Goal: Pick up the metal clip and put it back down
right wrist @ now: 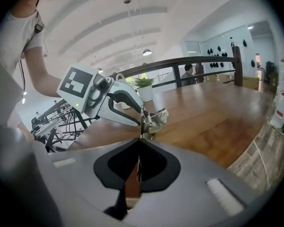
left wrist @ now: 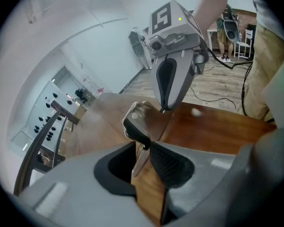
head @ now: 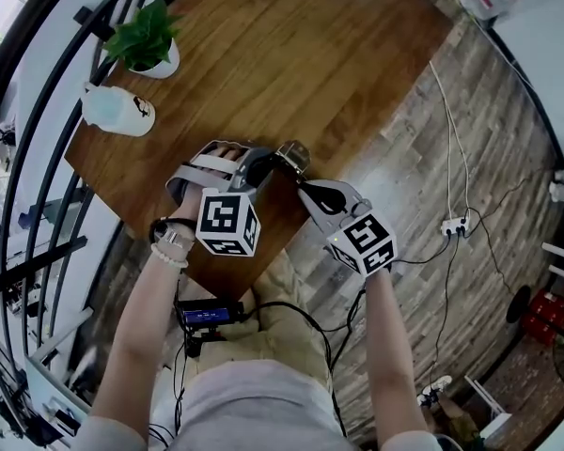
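Note:
The metal clip (head: 292, 155), silver with a dark body, is held between both grippers over the near part of the wooden table (head: 301, 54). My left gripper (head: 266, 164) is shut on one silver lever of the clip (left wrist: 137, 126), which runs down between its pads. From the right, my right gripper (head: 304, 186) is shut on the clip's other thin lever. In the right gripper view that lever stands edge-on in the shut right gripper (right wrist: 139, 141), with the clip (right wrist: 155, 119) just beyond. Whether the clip touches the table is hidden.
A potted plant (head: 148, 43) and a white plastic jug (head: 117, 111) stand at the table's far left. A dark railing (head: 38, 148) runs along the left. Cables and a power strip (head: 454, 225) lie on the floor to the right.

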